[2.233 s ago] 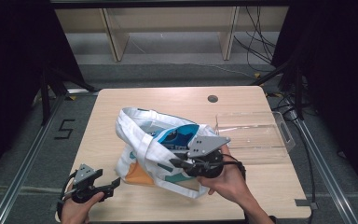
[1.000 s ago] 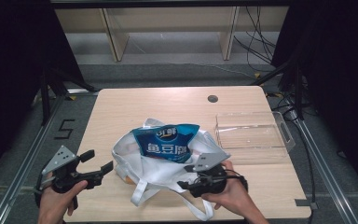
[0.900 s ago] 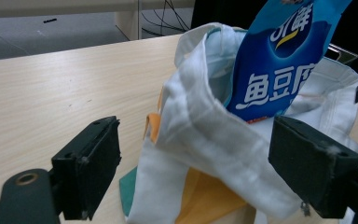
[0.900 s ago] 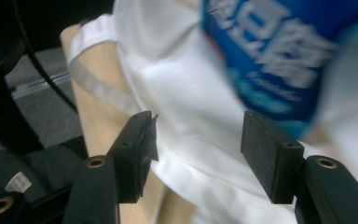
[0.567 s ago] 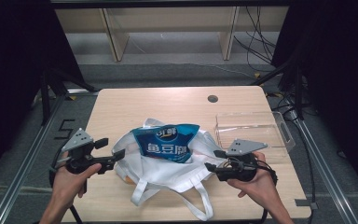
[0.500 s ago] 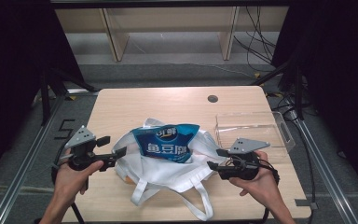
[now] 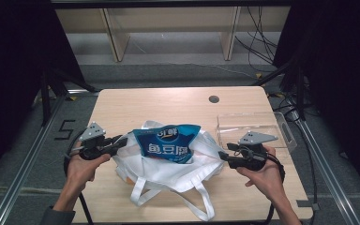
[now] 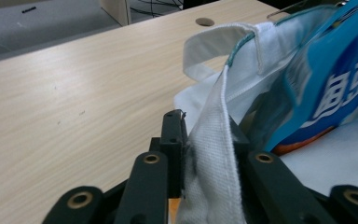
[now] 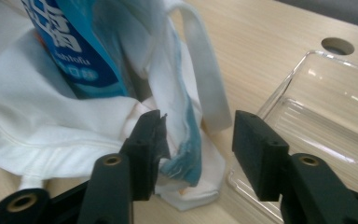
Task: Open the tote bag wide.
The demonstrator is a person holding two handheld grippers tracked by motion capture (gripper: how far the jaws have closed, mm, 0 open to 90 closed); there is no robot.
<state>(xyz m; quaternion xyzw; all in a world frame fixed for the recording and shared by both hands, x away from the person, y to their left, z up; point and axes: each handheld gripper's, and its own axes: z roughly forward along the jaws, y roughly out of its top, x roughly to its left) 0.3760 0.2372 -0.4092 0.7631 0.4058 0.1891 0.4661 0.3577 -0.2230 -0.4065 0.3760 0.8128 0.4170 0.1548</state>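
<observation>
High view has the white cloth tote bag [image 7: 168, 171] on the wooden counter [image 7: 178, 101], blue snack packet [image 7: 168, 143] between my claws. Left claw [image 8: 205, 140] has just pinched its rim; right claw [image 9: 198, 140] was narrowing, still apart beside the clear plastic tray [image 9: 326, 121]. Uneven pull could spill the packet.
</observation>
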